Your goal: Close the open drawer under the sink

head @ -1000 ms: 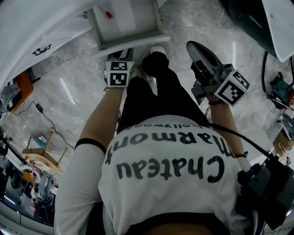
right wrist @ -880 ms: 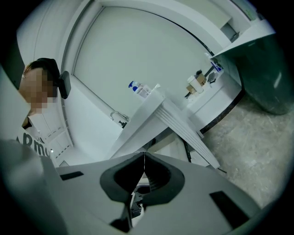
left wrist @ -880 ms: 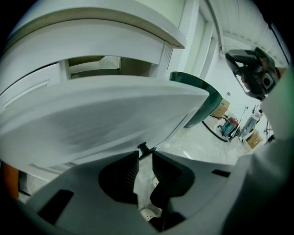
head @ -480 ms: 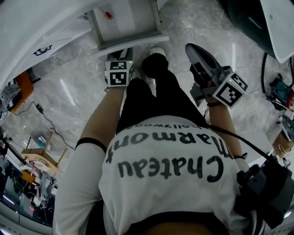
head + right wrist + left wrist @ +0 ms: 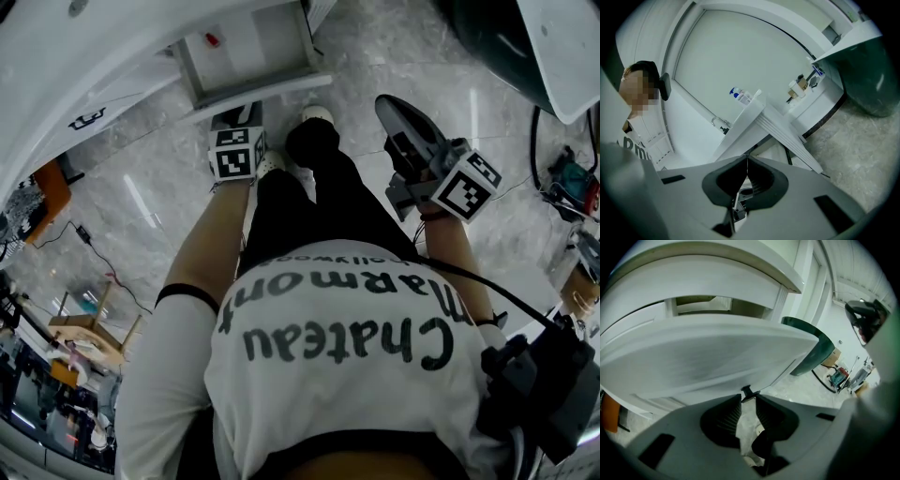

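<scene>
The white drawer (image 5: 253, 94) under the sink stands pulled out, with a small red thing (image 5: 213, 39) inside it. My left gripper (image 5: 234, 117) is right at the drawer's front panel (image 5: 708, 357). Its tips (image 5: 747, 398) close around the small black knob (image 5: 747, 391), and the jaws are opening slightly. My right gripper (image 5: 386, 103) hangs above the floor to the right of the drawer. It is shut (image 5: 747, 159) with nothing in it and touches nothing. The drawer's ribbed front (image 5: 787, 136) shows side-on in the right gripper view.
The person's legs and a white shoe (image 5: 317, 114) stand between the grippers, just before the drawer. A dark green tub (image 5: 497, 47) sits at the upper right. Cables (image 5: 94, 244) and a wooden stool (image 5: 84, 328) lie left, tools (image 5: 572, 178) right.
My left gripper has rolled a little at the drawer front. The right gripper stays where it was, and the drawer is still out.
</scene>
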